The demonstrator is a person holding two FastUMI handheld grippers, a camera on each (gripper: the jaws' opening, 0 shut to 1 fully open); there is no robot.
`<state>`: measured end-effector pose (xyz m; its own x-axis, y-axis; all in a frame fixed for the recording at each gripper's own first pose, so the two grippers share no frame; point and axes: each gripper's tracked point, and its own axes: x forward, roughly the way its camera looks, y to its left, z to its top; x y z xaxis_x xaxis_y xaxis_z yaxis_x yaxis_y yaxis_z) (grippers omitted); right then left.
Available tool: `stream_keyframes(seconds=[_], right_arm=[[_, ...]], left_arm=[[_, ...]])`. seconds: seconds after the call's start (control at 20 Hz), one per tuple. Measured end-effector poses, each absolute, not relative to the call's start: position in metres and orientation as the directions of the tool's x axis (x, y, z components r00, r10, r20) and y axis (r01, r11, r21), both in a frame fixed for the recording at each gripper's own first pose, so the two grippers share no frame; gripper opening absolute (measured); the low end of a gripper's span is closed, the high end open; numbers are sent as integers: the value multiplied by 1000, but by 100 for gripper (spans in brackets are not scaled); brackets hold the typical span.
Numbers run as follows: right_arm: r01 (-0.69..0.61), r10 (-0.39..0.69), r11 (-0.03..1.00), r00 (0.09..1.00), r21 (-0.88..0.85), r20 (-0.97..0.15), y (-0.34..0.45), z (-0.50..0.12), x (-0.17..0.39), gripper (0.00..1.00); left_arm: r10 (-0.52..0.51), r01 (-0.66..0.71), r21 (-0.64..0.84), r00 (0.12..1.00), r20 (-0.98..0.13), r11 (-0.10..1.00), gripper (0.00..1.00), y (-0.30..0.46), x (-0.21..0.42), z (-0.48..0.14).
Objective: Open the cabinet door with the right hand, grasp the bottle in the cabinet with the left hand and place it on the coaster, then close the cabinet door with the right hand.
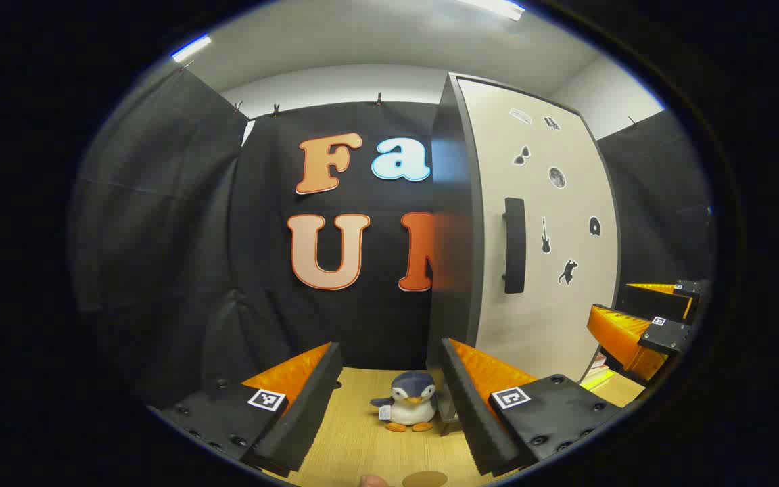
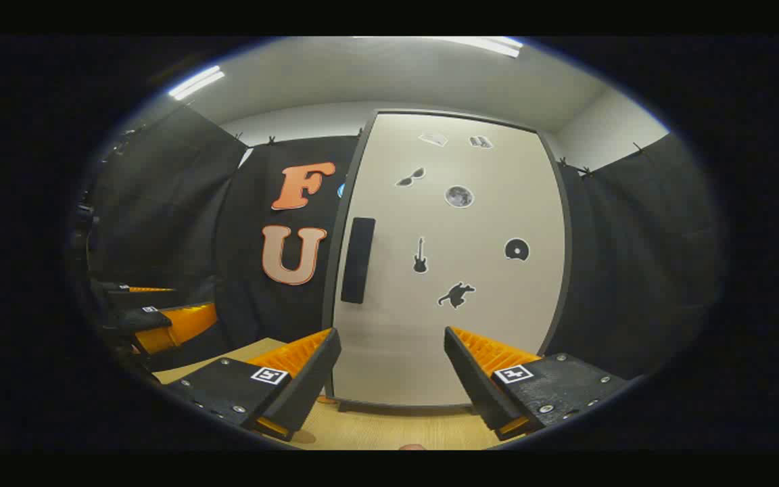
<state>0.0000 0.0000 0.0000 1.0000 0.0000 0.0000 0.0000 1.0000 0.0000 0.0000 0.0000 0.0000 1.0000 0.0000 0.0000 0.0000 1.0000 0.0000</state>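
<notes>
The tall cabinet [image 2: 450, 270] stands on the wooden table with its pale door shut, so the bottle inside is hidden. A dark vertical handle [image 2: 358, 260] runs along the door's left side, also seen as the handle [image 1: 514, 245] in the left gripper view. My right gripper [image 2: 391, 336] faces the door a short way off, open and holding nothing. My left gripper [image 1: 389, 348] is open too, pointing left of the cabinet [image 1: 545, 223]. A round brown coaster [image 1: 425, 479] lies on the table just below it.
A small penguin plush [image 1: 410, 402] sits on the table [image 1: 356, 433] by the cabinet's left front corner. The other gripper [image 1: 640, 325] shows at the right, in front of the door. Black cloth walls close in the back and sides.
</notes>
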Motion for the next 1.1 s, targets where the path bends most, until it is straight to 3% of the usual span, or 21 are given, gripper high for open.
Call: stream_keyframes(seconds=[0.5,1.1], right_arm=[[6,-6,999,1000,32,12,-2,5,5,95],[-9,9,999,1000,32,6,11,7,32,95]], left_arm=[[-32,31,24,999,35,999,96,-16,-2,11],[31,-32,-33,999,-16,999,95,5,6,-6]])
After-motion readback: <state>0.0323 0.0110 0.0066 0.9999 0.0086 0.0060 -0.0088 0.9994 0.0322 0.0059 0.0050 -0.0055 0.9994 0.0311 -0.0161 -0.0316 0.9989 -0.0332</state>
